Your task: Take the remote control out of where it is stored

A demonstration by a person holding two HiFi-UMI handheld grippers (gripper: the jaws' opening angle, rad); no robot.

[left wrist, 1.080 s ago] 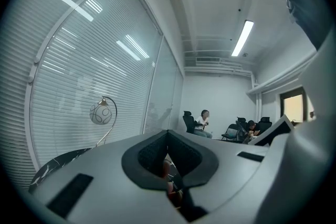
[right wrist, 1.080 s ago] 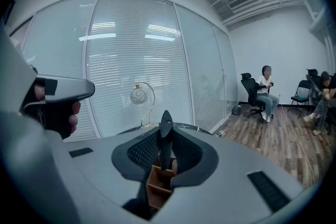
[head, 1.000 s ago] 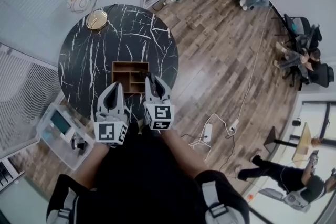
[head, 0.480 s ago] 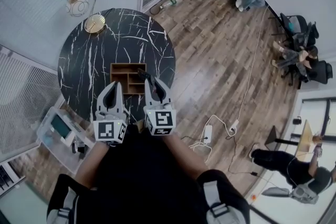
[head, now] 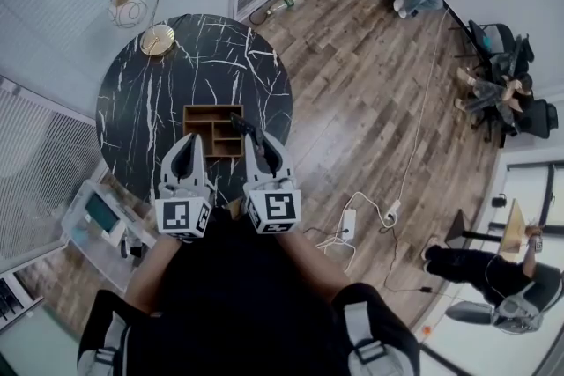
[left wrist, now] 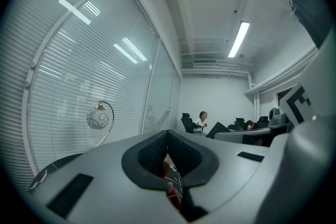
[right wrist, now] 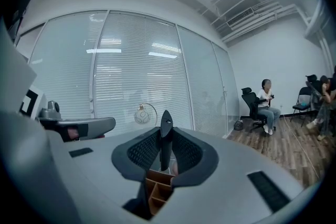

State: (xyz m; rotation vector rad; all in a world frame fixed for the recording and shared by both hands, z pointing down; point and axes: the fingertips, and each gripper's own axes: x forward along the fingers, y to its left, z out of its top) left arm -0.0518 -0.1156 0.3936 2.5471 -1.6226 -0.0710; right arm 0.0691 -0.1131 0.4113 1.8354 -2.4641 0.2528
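While a wooden organizer [head: 210, 121] sits on the round black marble table [head: 150, 92], the right gripper [head: 254, 141] is clamped on a slim black remote control [right wrist: 166, 136], which stands over the organizer's right side. Just near-left of the organizer, the left gripper [head: 187, 147] has its jaws pressed together, holding nothing.

Organizer [head: 208, 122] on table [head: 141, 101], near edge; lamp [head: 159, 39] behind, left.
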